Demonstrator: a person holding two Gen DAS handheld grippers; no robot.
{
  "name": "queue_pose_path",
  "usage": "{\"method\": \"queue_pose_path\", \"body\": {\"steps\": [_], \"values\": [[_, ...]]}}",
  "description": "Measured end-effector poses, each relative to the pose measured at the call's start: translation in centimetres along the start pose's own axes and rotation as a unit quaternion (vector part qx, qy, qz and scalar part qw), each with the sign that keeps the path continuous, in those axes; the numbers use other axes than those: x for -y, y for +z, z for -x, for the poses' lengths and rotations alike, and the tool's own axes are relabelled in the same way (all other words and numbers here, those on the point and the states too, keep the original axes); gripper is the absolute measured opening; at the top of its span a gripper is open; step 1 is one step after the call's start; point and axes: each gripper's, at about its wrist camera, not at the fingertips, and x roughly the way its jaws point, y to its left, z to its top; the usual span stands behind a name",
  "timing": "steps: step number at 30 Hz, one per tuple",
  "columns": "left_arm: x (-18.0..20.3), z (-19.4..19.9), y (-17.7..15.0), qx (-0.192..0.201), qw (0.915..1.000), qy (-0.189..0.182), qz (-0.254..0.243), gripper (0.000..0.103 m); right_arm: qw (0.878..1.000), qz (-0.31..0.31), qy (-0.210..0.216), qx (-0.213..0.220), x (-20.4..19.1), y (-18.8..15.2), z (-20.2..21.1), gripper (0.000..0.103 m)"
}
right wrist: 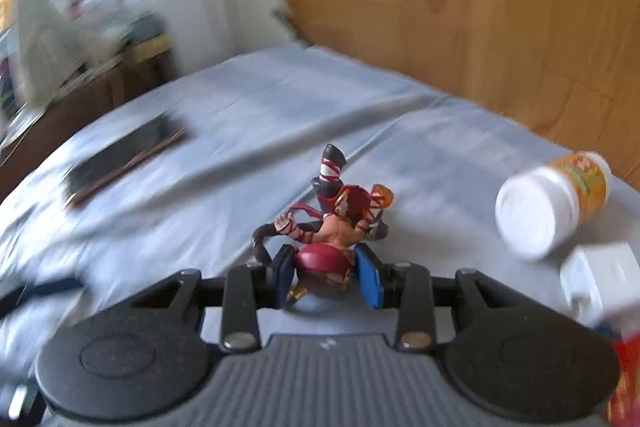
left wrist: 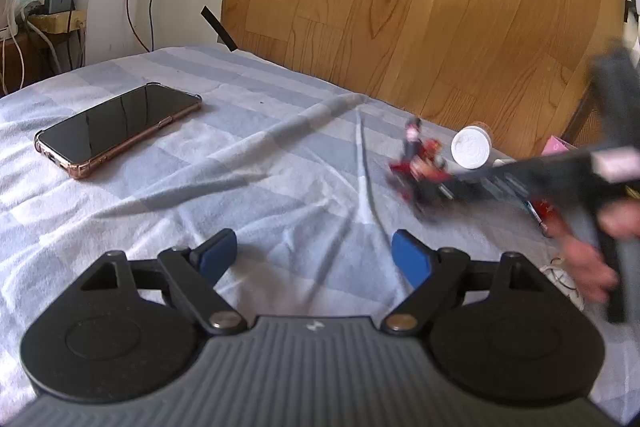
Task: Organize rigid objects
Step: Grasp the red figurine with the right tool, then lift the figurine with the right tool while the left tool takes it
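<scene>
Figurine [right wrist: 328, 227], a small red-haired fighter with bandaged arms and dark trousers, sits between the blue pads of the right tongs [right wrist: 327, 277], which are clamped on its red waist. It rests low over the pale striped bedsheet [right wrist: 248, 115], one leg kicked up toward the wooden headboard [right wrist: 460, 7]. In the left wrist view the same figurine [left wrist: 420, 163] shows blurred at the tip of the right tongs [left wrist: 430, 187], with a hand [left wrist: 588, 263] gripping the handle behind. Just to its right lies a bottle [right wrist: 548, 207] on its side, white cap toward the camera, orange label behind. Near the bottle sits a white block [right wrist: 600, 279], too blurred to identify. The left tongs [left wrist: 316, 257] stand wide apart over bare sheet, holding nothing. Farther left, well apart from everything else, a phone [left wrist: 116, 131] in a clear case lies face up.
</scene>
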Motion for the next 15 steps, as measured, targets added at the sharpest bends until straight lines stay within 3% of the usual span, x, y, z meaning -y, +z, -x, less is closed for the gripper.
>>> {"method": "queue_pose_path", "body": {"steps": [5,10,14,15], "values": [[-0.2,0.0,0.1,-0.005,0.9999,-0.013,0.000,0.092,0.993,0.118,0.029,0.000,-2.9,-4.4,5.9,0.033],[-0.5,0.5,0.1,-0.009,0.9992,-0.035,0.017,0.093,0.986,0.154,0.061,0.002,-3.1,-9.7,11.2,0.033],[1.4,2.4,-0.1,-0.010,0.9938,-0.104,0.039,0.092,0.989,0.142,0.027,0.015,-2.4,-13.2,13.5,0.035],[2.4,3.1,-0.2,-0.011,0.9912,-0.128,0.033,0.092,0.991,0.129,0.020,0.022,-2.1,-13.8,14.0,0.039]]}}
